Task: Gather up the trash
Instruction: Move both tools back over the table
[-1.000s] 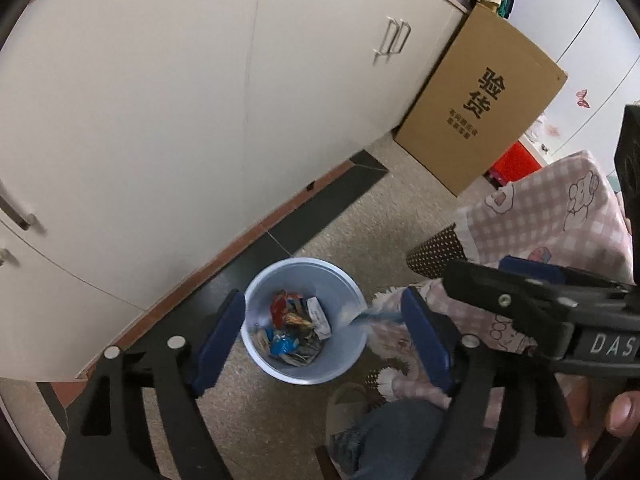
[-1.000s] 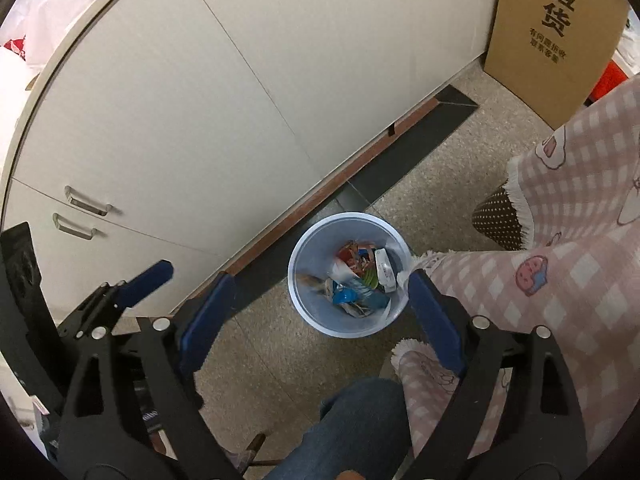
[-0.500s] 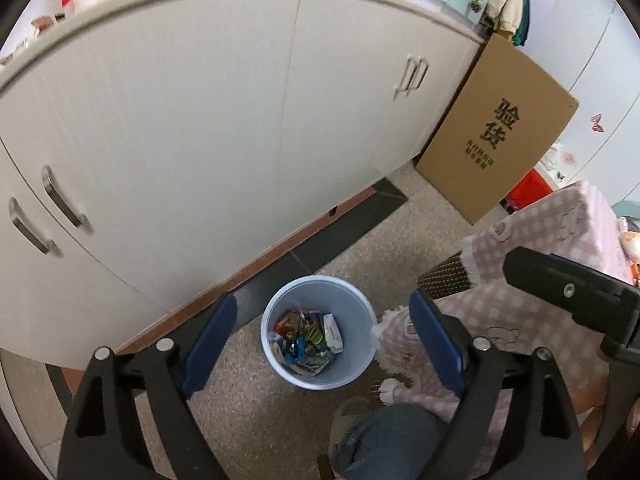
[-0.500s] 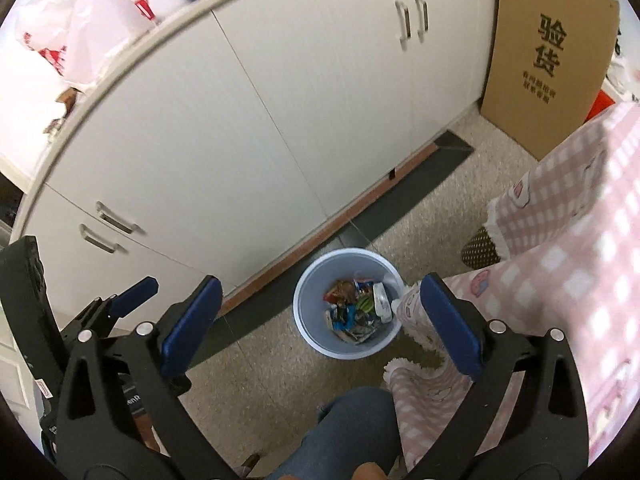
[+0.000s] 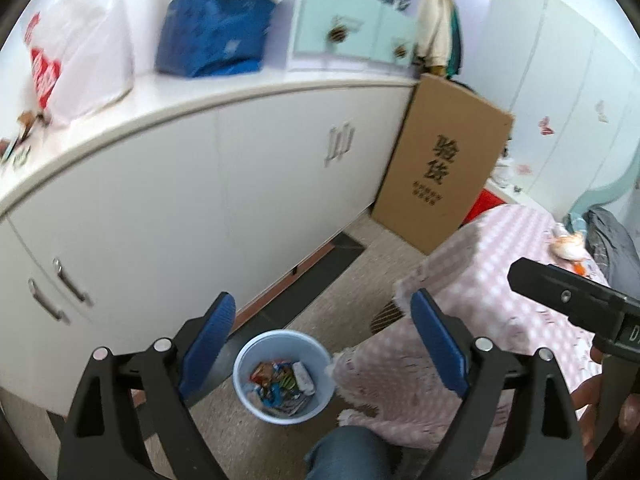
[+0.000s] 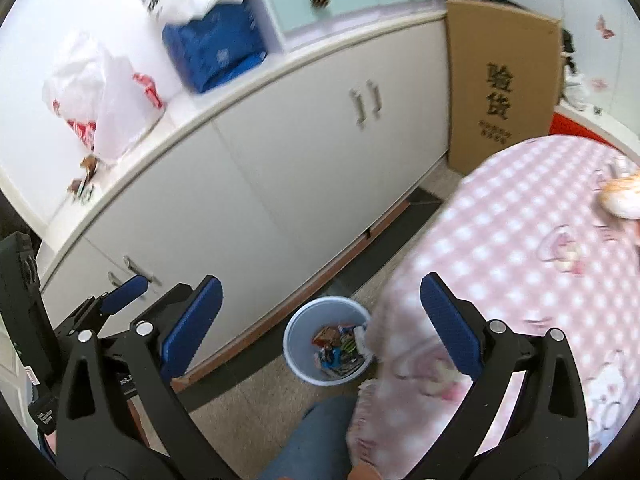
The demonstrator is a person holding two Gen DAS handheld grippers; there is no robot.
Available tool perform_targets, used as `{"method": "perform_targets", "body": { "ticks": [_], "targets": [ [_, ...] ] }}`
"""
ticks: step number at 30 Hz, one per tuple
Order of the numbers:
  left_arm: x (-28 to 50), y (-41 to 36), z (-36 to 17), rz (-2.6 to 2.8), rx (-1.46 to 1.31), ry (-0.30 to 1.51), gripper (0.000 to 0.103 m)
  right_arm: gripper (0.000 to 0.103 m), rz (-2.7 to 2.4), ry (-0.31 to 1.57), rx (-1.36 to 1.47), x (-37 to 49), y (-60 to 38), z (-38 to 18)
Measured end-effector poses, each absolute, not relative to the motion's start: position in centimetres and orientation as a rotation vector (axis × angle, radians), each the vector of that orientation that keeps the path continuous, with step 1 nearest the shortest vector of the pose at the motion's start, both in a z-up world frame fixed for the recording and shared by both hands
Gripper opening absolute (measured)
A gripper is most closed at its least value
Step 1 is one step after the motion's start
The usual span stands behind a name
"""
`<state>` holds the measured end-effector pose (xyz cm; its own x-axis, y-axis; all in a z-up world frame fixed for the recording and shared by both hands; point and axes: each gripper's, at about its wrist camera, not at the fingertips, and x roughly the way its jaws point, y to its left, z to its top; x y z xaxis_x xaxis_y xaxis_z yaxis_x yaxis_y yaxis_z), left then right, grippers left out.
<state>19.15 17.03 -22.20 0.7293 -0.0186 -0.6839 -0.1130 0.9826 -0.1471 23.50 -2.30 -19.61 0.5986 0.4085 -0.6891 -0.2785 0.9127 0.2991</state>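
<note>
Floor bin [image 5: 285, 376]; orange wrapper [image 6: 622, 196] right-view-only.

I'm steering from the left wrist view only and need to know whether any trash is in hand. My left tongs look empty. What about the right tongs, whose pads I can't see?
Observer: The right tongs are open, and nothing sits between their blue pads.
Operator: Where are they aimed?
Observer: Down toward the floor. The blue bin, with wrappers inside, shows between the pads, next to the hanging edge of the pink checked tablecloth.
</note>
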Motion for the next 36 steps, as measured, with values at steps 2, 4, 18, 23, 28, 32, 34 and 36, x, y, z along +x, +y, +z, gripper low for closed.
{"method": "perform_targets", "body": {
  "ticks": [2, 4, 18, 23, 28, 32, 34, 36],
  "targets": [
    [19.1, 15.5, -21.3, 0.035, -0.162, 0.736, 0.088, 0.097, 0.379, 0.821, 0.187, 22.8, -4.2, -18.8],
    [19.0, 14.0, -20.5, 0.019, -0.146, 0.724, 0.088, 0.097, 0.363, 0.800, 0.196, 22.3, -5.7, -18.1],
    [20.2, 3.0, -17.2, -0.176, -0.048, 0.653, 0.089, 0.097, 0.036, 0.718, 0.334, 19.0, -22.5, -18.0],
    [22.0, -1.6, -17.7, -0.261, -0.003, 0.663, 0.089, 0.097, -0.094, 0.752, 0.418, 19.1, -29.3, -20.7],
    [24.5, -5.9, -18.8, -0.331, 0.050, 0.684, 0.089, 0.097, -0.177, 0.791, 0.442, 20.2, -32.9, -22.7],
    [27.5, -10.0, -20.1, -0.379, 0.090, 0.711, 0.089, 0.097, -0.189, 0.827, 0.413, 22.2, -33.9, -24.0],
    [28.7, -11.6, -20.6, -0.398, 0.104, 0.720, 0.089, 0.097, -0.194, 0.843, 0.413, 23.8, -34.2, -24.7],
    [30.2, -13.4, -21.1, -0.416, 0.130, 0.727, 0.089, 0.097, -0.202, 0.853, 0.420, 25.2, -34.7, -25.3]
  ]
}}
